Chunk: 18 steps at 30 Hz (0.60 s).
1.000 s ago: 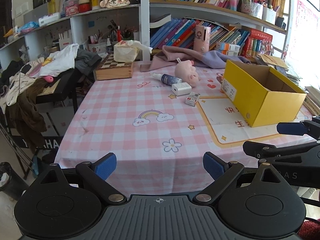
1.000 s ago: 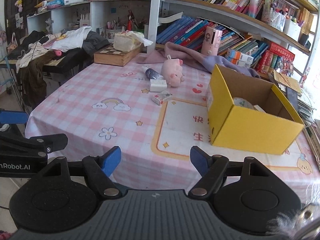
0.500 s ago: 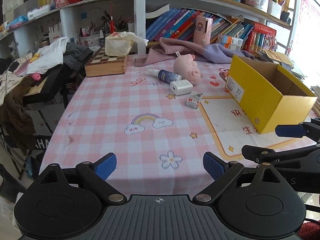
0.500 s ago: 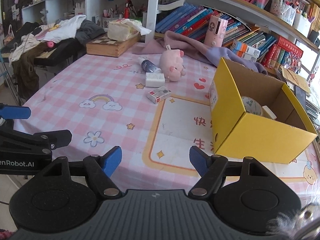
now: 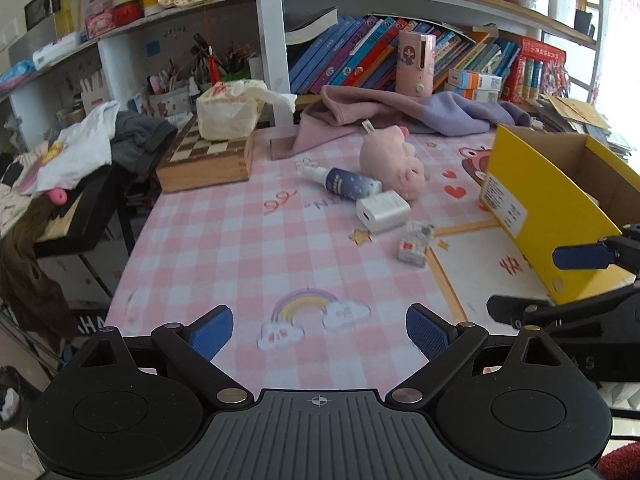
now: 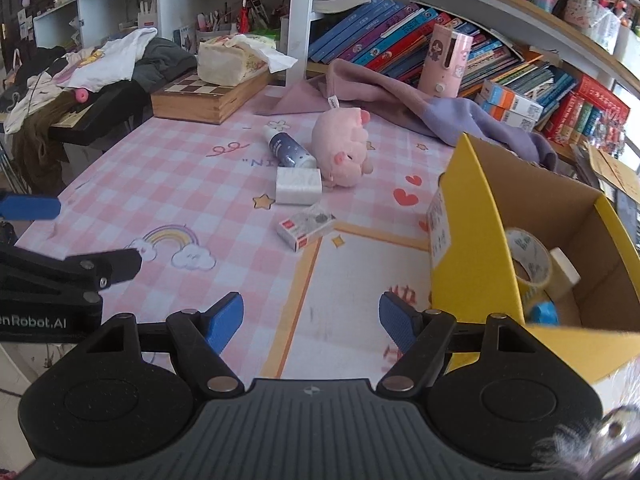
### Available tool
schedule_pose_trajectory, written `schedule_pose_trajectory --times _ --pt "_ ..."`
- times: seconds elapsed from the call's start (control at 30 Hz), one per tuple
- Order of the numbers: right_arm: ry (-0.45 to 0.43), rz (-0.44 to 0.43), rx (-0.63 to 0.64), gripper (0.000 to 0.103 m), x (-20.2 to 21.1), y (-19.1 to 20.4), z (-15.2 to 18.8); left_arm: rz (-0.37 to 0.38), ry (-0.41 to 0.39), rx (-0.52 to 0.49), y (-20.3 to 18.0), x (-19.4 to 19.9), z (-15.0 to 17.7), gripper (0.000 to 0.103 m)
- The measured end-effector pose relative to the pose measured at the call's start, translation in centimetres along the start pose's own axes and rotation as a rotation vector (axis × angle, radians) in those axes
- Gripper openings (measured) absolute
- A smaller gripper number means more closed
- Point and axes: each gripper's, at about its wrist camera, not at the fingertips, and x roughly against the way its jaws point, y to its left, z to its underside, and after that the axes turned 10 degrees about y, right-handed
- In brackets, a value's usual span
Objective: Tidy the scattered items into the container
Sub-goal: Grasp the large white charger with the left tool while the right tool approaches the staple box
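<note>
A yellow cardboard box [image 5: 548, 212] [image 6: 476, 248] stands open on the right of the pink checked table; it holds a tape roll [image 6: 528, 260] and small items. Scattered to its left lie a pink plush pig [image 5: 390, 164] [image 6: 340, 152], a dark blue spray bottle [image 5: 346, 182] [image 6: 286, 148], a white charger block [image 5: 382, 210] [image 6: 298, 186] and a small printed carton [image 5: 414, 242] [image 6: 308, 226]. My left gripper [image 5: 318, 330] is open and empty above the table's near part. My right gripper [image 6: 310, 318] is open and empty beside the box's near left corner.
A wooden chessboard box [image 5: 208, 156] with a tissue pack on it sits at the table's far left. A purple cloth [image 6: 400, 96] and a pink bottle [image 6: 444, 60] lie along the bookshelf edge. A chair piled with clothes [image 5: 80, 152] stands left of the table.
Both grippers have moved forward over the table toward the scattered items and the box. Their jaws stay open and empty.
</note>
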Motion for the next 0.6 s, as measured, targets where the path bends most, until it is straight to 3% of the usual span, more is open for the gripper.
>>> schedule_pose_trajectory --times 0.3,0.6 --pt "0.022 -0.012 0.038 0.074 -4.0 -0.9 -3.4 0.038 0.015 -0.007 0.3 -4.1 -5.1 0.095" --pt "0.057 -0.019 0.036 0.072 -8.4 -1.2 -5.6 0.107 0.036 -0.107 -0.8 -9.1 -9.5 0.095"
